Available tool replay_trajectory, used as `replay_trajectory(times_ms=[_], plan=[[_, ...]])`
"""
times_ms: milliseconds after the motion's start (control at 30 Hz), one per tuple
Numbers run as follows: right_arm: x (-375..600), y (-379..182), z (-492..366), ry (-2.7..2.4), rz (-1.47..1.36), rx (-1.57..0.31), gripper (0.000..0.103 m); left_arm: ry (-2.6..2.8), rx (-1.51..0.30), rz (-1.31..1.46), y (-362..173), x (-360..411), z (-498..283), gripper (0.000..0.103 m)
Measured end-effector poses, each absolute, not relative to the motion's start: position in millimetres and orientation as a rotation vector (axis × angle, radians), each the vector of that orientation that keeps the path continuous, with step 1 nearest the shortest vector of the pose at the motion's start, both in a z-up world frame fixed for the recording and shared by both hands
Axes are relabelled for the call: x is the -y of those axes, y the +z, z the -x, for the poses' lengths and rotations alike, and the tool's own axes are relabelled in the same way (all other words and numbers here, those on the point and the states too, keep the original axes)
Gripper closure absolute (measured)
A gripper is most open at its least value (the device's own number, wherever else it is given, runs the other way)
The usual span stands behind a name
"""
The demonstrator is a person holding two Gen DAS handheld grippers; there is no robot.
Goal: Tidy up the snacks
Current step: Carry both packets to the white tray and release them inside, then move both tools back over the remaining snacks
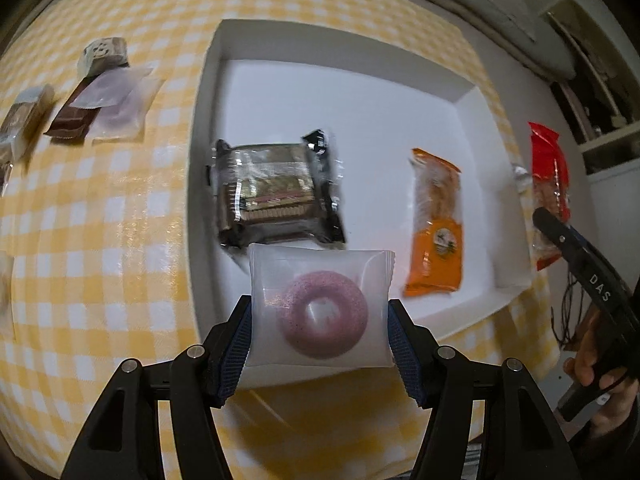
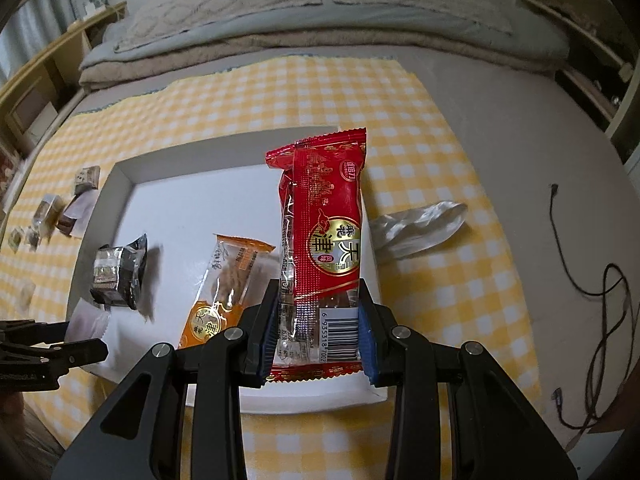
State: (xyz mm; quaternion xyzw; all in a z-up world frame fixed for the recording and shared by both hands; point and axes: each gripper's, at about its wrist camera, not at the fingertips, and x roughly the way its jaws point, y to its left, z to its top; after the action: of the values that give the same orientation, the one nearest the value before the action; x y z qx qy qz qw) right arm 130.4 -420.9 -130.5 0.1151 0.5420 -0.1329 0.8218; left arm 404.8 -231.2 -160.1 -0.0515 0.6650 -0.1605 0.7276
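Note:
My left gripper is shut on a clear packet with a pink ring cookie, held above the near rim of the white tray. In the tray lie a dark wrapped snack and an orange packet. In the right wrist view my right gripper is shut on a long red snack packet by its barcode end, over the tray's right part. The orange packet and dark snack lie below it. The right gripper's red packet shows at the left view's right edge.
Several small wrapped snacks lie on the yellow checked cloth left of the tray. A crumpled clear wrapper lies right of the tray. A black cable trails on the grey surface at right. Bedding lies beyond.

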Motion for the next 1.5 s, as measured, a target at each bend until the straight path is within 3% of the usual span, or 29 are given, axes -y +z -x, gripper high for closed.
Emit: replay_trajectory(times_ms=[67,133,267,533,700,1500], plan=[[422.0,-133.9,-133.5,-0.277,-0.249,-1.158,0.068,-0.351,-1.464,0.134,-163.0,230.1,-409.1,0.029],[422.4,-135.3,-135.2,-0.262,-0.256,-1.148,0.066,-0.345,-1.459,0.154,-164.0,229.1,-411.4,0.025],[423.4,-137.7,-137.6,-0.247,-0.293,-1.157,0.047,-0.364,-1.456,0.146,-163.9,225.8,-410.2,0.011],[419.1,-138.6,-130.6,-0.229,-0.294,-1.192,0.031,-0.418,-1.426,0.105,-158.8,223.5,-393.0,0.0],[417.0,-135.8,-122.8,-0.243,-0.28,-1.198,0.0,-0.435,-1.408,0.084,-154.4,223.8,-388.4,0.0],[388.6,-90.6,-109.8,-0.256,-0.276,-1.111,0.0,-0.446,-1.258,-0.005,-105.7,184.3,-367.0,0.0]])
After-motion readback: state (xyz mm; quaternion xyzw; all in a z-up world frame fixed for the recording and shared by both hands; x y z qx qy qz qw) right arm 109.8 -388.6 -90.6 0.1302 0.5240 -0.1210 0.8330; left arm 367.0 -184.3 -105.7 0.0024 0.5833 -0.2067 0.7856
